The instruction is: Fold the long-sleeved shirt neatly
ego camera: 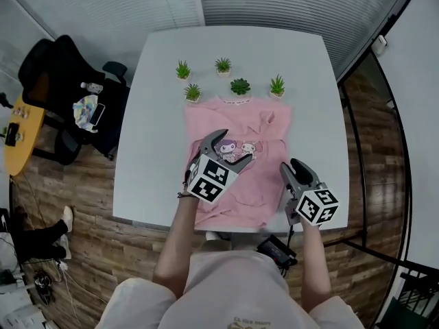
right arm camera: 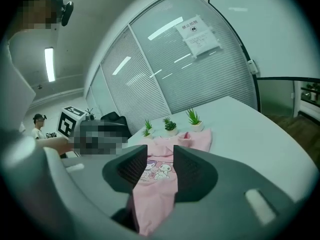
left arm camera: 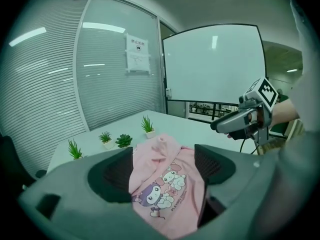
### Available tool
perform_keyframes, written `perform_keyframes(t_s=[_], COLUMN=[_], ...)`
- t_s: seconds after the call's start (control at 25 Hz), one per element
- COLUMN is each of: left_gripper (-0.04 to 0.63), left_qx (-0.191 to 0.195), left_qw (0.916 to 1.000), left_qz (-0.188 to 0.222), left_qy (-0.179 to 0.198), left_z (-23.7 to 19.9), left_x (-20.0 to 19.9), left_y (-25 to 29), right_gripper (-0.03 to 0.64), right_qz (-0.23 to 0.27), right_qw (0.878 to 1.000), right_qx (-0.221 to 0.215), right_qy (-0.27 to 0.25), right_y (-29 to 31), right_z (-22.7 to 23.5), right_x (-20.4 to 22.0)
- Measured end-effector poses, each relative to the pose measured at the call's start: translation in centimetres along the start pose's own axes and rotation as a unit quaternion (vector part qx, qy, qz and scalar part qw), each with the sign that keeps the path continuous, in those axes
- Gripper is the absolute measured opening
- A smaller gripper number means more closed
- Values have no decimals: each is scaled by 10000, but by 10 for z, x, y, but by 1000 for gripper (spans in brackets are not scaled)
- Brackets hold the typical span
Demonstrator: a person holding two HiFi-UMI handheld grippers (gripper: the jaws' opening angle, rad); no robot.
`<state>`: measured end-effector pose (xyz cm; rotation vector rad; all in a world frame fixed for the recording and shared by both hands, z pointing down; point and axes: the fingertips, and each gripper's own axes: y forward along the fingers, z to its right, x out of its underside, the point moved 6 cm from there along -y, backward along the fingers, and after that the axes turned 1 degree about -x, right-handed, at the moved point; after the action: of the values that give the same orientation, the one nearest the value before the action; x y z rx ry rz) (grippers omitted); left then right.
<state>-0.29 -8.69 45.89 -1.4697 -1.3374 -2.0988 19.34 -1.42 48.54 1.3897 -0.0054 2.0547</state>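
Jaws on the left gripper (left arm camera: 162,170) stand wide apart and grab nothing. The pink shirt (left arm camera: 167,149) shows between them, lying lower down. Jaws on the right gripper (right arm camera: 160,168) are apart too, with a smaller gap. The shirt shows through that gap, but the pads do not pinch it.

The big white bench (ego camera: 158,122) carries the shirt. The shirt lies flat with its front up. Its neck points away from the person and its bottom edge is at the near edge of the bench. A bit of cloth is folded over near the shirt's top right corner.

A black chair (ego camera: 65,67) stands on the wood floor, well to the left of the shirt.

Two bare arms (ego camera: 180,238) hold the grippers up. The left gripper hangs over the left middle of the shirt. The right gripper is at the shirt's right edge, down near the bottom.

Five little green plants (ego camera: 277,85) in pots sit just past the shirt's neck. The dark one is closest to the collar.

A cartoon picture (ego camera: 240,149) of two small figures sits in the middle of the shirt.
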Motion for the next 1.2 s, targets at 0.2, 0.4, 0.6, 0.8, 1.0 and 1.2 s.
perform_keyframes(t_s=[0.2,0.4,0.6,0.8,1.0,1.2], left_gripper=[394,394,393,388,380,364], left_qx=[69,60,-28,-133,-292,-333], left_qw=[9999,9999,9998,9995,9986,9977], left_qz=[70,123,169,159,0,-157], left_qy=[72,-44,-114,-250,-443,-569], left_z=[15,30,40,51,59,65], left_x=[12,31,45,61,81,104], left_y=[-31,-59,-85,-103,-120,-131], right_gripper=[167,169,169,169,169,169], right_qz=[122,135,169,60,-115,-297], right_qw=[9998,9994,9990,9985,9983,9981], right_qx=[100,159,214,216,199,189], right_qy=[-120,-280,-359,-504,-543,-511], right_y=[-19,-37,-57,-73,-81,-83], right_z=[-26,-50,-69,-82,-86,-91], right_x=[6,18,30,49,71,93])
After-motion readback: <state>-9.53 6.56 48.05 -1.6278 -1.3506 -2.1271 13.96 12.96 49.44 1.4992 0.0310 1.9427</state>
